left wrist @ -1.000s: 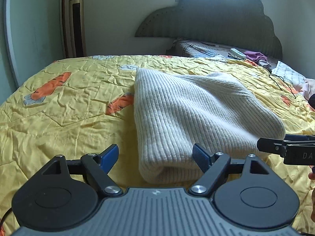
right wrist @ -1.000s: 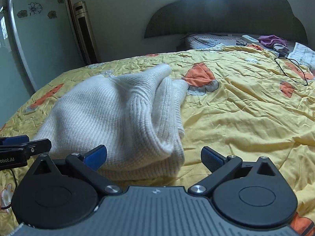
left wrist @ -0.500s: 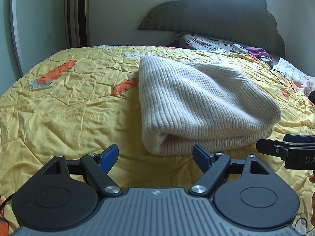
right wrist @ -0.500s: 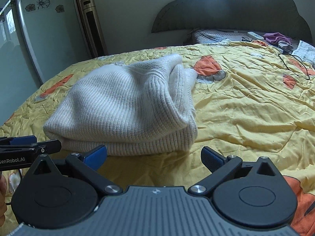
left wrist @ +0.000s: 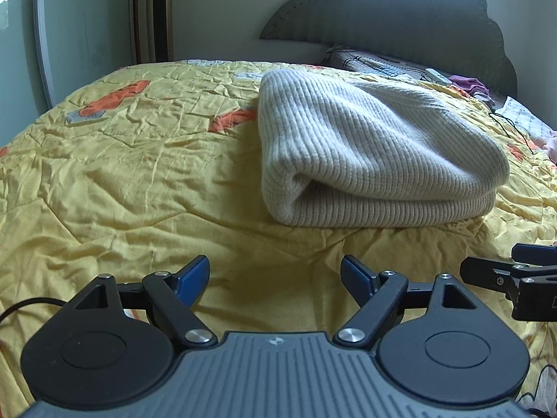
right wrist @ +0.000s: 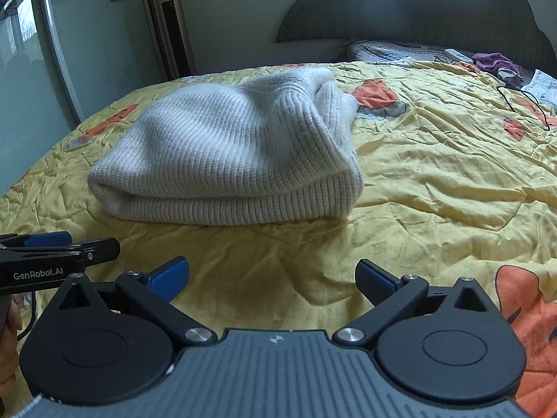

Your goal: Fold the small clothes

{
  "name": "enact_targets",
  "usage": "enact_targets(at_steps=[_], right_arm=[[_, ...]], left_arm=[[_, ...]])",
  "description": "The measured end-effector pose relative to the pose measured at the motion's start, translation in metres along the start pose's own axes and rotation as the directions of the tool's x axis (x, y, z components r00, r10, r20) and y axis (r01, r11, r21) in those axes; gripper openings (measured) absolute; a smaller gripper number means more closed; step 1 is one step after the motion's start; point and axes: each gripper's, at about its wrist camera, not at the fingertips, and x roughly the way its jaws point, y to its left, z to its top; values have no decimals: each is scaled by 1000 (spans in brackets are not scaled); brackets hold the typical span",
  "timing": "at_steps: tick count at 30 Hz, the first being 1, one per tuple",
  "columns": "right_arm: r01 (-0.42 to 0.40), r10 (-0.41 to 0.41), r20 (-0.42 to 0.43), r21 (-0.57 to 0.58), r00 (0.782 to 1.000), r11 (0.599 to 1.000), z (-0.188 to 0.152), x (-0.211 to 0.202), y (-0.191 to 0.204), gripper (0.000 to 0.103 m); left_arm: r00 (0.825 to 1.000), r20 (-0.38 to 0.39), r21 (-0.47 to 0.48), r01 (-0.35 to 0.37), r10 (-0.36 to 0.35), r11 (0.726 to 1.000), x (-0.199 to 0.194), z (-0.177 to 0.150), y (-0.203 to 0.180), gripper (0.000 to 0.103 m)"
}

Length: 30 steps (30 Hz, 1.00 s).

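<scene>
A cream ribbed knit sweater lies folded in a thick bundle on the yellow bedspread; it also shows in the right wrist view. My left gripper is open and empty, a short way in front of the bundle, not touching it. My right gripper is open and empty, also in front of the bundle and apart from it. The right gripper's tip shows at the right edge of the left wrist view. The left gripper shows at the left edge of the right wrist view.
The bedspread has orange carrot prints and is wrinkled. A dark headboard stands at the back. A remote, a purple cloth and a black cable lie near the pillows. A tall fan stands by the wall.
Both grippers have pulled back toward me from the folded sweater, which now lies farther off and fully in view. Both stay open and empty.
</scene>
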Motion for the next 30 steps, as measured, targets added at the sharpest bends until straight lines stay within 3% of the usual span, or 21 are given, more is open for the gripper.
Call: enact_targets(at_steps=[5,16,19,30], right_arm=[[15,-15,-8,-22,1000,1000,-9,2,5,103],[59,-59,4,-64,998,996,-17,4,5,103],[73,-73,11,-78,997,994,-20,5,6,103],[93,-91,21,-95,996,991,-22,8,8,103]], left_arm=[[999,34,22,-28,27,999,-1,-8,-5,89],[996,64,45,-59,56,997,-2,-18,-9,91],[995,65,38,-76,73,996,-3,-20,-9,102],[994,45,28,-100,99,995,0,-23,-9,103]])
